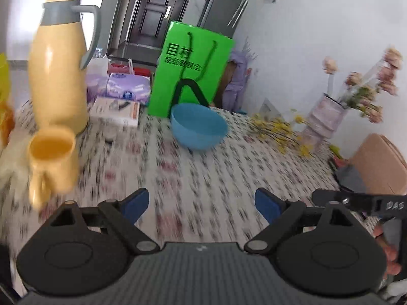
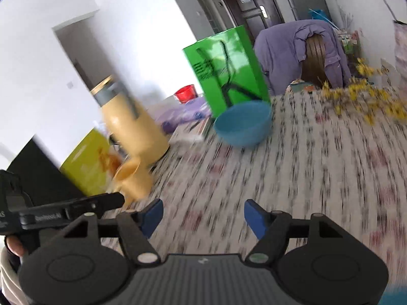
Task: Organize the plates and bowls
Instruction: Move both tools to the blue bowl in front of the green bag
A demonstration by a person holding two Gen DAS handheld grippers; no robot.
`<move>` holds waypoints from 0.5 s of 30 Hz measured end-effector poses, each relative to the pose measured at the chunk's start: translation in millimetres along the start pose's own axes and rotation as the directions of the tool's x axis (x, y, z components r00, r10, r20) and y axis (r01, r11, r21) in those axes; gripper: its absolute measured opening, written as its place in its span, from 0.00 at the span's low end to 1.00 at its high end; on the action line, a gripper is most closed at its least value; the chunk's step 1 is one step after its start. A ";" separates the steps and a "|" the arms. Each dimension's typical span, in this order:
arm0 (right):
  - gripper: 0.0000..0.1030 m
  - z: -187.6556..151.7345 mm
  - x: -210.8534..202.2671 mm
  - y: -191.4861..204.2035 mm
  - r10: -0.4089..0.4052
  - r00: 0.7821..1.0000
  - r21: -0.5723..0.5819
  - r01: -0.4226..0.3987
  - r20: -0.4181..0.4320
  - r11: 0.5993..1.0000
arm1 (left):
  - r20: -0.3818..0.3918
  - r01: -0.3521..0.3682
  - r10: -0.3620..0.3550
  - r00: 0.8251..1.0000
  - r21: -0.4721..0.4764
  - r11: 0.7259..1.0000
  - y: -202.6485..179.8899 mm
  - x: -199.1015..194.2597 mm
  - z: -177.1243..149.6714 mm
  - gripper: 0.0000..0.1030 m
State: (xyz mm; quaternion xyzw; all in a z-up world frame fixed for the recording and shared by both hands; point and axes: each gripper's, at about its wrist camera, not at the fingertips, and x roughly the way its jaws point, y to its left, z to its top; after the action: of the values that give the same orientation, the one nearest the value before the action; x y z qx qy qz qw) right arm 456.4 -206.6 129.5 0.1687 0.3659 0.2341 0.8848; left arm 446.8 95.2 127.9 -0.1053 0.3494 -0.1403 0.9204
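Observation:
A blue bowl (image 1: 199,126) stands upright on the patterned tablecloth (image 1: 203,167), in front of a green bag; the right wrist view shows the same bowl (image 2: 243,123). My left gripper (image 1: 201,204) hovers over the cloth well short of the bowl, open, with nothing between its blue pads. My right gripper (image 2: 203,214) is also open and empty, a good way back from the bowl. Both views are blurred. Each view catches the other gripper at its edge: the right gripper (image 1: 361,202) low on the right, the left gripper (image 2: 63,211) low on the left.
A tall yellow thermos jug (image 1: 58,68) and a yellow mug (image 1: 52,162) stand at the left. A green bag (image 1: 190,68), tissue packs (image 1: 127,86) and a box sit behind. Yellow flowers (image 1: 279,132) and a vase (image 1: 325,111) lie right. A purple garment drapes over a chair (image 2: 300,50).

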 end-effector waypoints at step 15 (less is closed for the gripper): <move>0.62 151.0 224.6 -101.4 -0.112 0.975 0.166 0.145 -0.194 0.975 | -0.202 -0.078 0.049 0.978 -0.138 0.987 51.0 233.9 131.1 0.77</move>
State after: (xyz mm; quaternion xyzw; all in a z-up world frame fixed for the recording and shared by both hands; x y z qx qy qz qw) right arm 735.4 -189.5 56.1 0.2011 0.4758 0.1570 0.8417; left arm 712.0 78.0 65.7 -0.1463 0.4518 -0.0946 0.8749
